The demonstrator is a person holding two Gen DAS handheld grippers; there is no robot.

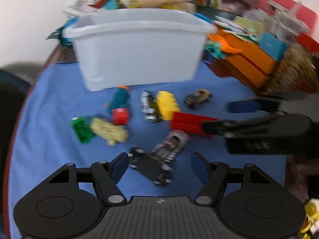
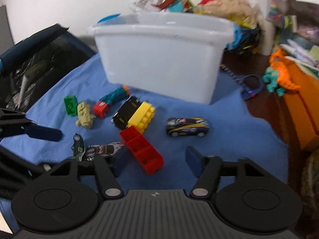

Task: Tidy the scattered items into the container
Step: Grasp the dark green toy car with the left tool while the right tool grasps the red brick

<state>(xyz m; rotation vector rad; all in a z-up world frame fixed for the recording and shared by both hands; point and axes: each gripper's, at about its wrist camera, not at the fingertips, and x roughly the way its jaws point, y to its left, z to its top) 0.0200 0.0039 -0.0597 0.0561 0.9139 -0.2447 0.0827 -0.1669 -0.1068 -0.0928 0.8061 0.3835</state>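
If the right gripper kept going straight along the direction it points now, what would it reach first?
Most likely the long red brick: it lies hollow side up on the blue cloth, already partly between the open fingers of the right gripper. Motion blur makes depth uncertain, so contact is not settled.

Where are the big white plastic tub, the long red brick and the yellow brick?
big white plastic tub [image 2: 159, 63], right wrist view, front wall.
long red brick [image 2: 141, 149], right wrist view, open hollow side.
yellow brick [image 1: 166, 104], left wrist view, studded top.

Four toy cars [image 2: 187, 129], four bricks [image 2: 141, 152], one bin [image 2: 159, 59].
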